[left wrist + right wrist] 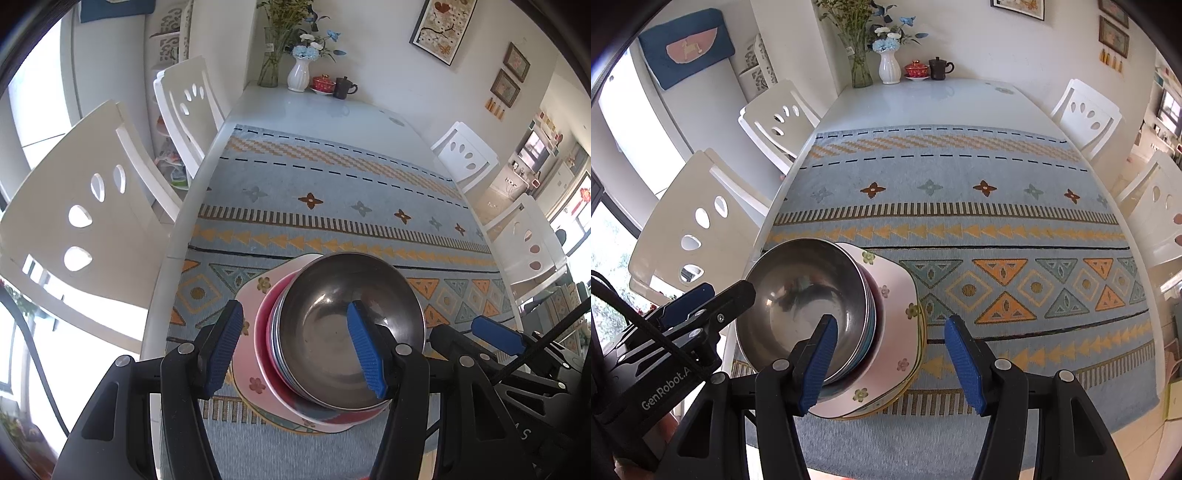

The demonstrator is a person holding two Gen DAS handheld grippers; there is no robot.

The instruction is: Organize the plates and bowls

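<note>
The stack sits at the near edge of the patterned cloth (960,206), and everything hangs on its steel bowl (347,332). To the bowl's left, the left gripper (295,350) stands half open, straddling the rim and gripping nothing; to the bowl's right, the right gripper (890,363) gapes equally, empty. A nudge from either could likely slide the bowl off the plates (897,325). Count: one steel bowl, a few rims nested beneath, at least two plates, two grippers.

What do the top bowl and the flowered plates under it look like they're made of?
Top bowl: likely stainless steel, given its grey mirror-like sheen and blurred reflections. Flowered plates: probably glazed ceramic or melamine, smooth pale pink with printed flowers; the look can't tell which.
</note>
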